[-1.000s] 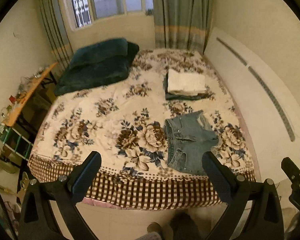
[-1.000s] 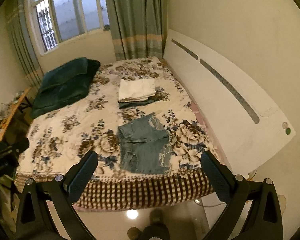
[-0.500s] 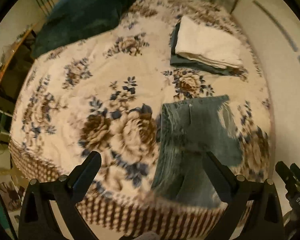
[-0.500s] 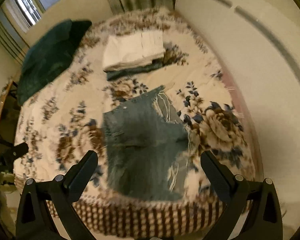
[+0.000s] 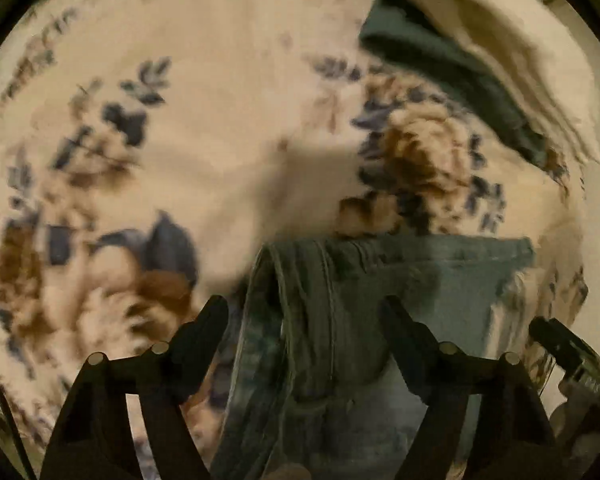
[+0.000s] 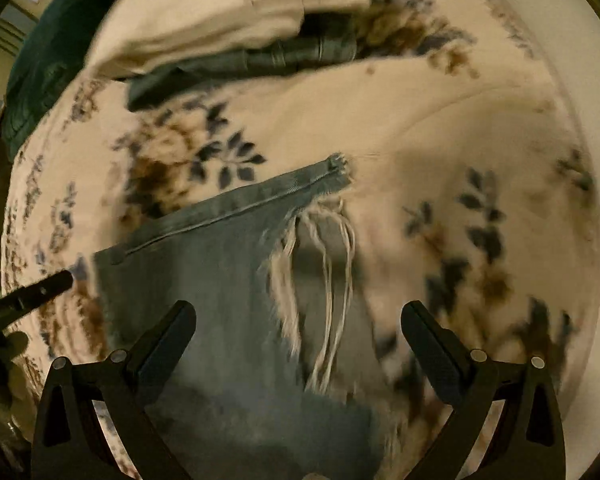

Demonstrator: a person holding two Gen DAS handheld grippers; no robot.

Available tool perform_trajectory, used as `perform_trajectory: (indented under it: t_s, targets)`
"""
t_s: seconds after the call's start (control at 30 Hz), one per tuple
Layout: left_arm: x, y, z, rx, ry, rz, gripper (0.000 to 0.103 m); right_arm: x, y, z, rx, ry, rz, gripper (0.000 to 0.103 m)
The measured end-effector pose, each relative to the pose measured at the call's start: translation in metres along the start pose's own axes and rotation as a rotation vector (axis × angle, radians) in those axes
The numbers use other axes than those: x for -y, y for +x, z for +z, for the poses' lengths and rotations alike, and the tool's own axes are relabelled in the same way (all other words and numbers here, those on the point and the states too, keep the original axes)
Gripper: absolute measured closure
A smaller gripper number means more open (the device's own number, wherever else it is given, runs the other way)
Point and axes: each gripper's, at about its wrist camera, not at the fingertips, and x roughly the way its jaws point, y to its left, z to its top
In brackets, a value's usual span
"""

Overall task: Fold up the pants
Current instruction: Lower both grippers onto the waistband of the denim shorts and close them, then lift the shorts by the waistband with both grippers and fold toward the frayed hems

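Observation:
Blue denim shorts (image 5: pixel 340 312) with frayed hems lie flat on the floral bedspread (image 5: pixel 220 120). In the left wrist view my left gripper (image 5: pixel 304 320) is open, low over the waistband end of the shorts. In the right wrist view the shorts (image 6: pixel 228 280) fill the lower middle, with white frayed threads (image 6: pixel 320 280) at the leg hem. My right gripper (image 6: pixel 298 324) is open, just above the leg end. The left gripper's tip (image 6: pixel 40 290) shows at the left edge, and the right gripper (image 5: pixel 568 356) shows at the right edge of the left wrist view.
A stack of folded clothes, a cream piece (image 5: pixel 500 52) on a dark green one (image 5: pixel 440 60), lies on the bed beyond the shorts; it also shows in the right wrist view (image 6: pixel 240 28). A dark green blanket (image 6: pixel 48 60) lies at the far left.
Both grippers have dropped from above the foot of the bed to close over the shorts, which now fill the lower frames. Both stay open. The shorts have not moved.

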Motion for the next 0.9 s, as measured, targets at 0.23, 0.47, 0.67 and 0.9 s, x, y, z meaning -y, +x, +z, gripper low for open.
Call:
perform_trajectory:
  t_s: [0.23,0.47,0.67,0.9]
  targets:
    - [0.0,0.041,0.006,-0.068,0.021,-0.037,0.027,0.014,0.066,0.044,-0.091,0.067,0.051,0.0]
    - [0.022,0.047,0.009,-0.085,0.129,0.004,0.063,0.003,0.078,0.067,-0.097,0.059,0.108,0.053]
    - [0.034,0.023,-0.009,0.021,0.204,0.024,0.084,-0.007,0.052,0.062,-0.003,0.013,0.083,0.096]
    - [0.022,-0.043,-0.041,0.109,0.185,-0.055,0.085,-0.001,-0.012,0.021,0.098,0.052,0.192,0.097]
